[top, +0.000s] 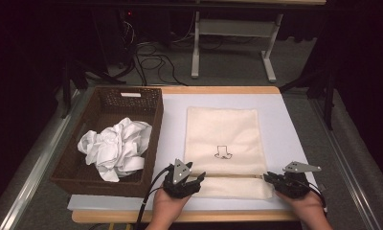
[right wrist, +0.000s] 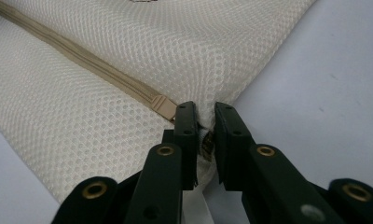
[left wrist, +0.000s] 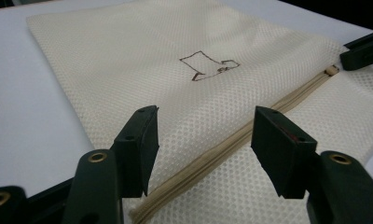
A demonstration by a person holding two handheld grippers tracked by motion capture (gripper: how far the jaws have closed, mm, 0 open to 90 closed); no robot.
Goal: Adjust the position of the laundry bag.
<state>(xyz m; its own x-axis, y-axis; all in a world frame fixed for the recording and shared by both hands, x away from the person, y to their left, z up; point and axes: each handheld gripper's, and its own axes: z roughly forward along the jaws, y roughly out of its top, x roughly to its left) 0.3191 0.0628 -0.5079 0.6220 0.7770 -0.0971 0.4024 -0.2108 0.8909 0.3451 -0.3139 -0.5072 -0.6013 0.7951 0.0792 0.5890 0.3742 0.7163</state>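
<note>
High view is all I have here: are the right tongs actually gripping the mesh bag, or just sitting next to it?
Observer: Gripping. The right tongs are shut on the bag's edge, just past the end of the zipper.
Operator: And the left tongs?
Observer: Open. The left tongs straddle the zipper, and their pads are not touching the mesh.
Operator: Is the zipper undone at all?
Observer: No, it looks closed along the whole stretch I can see.
</note>
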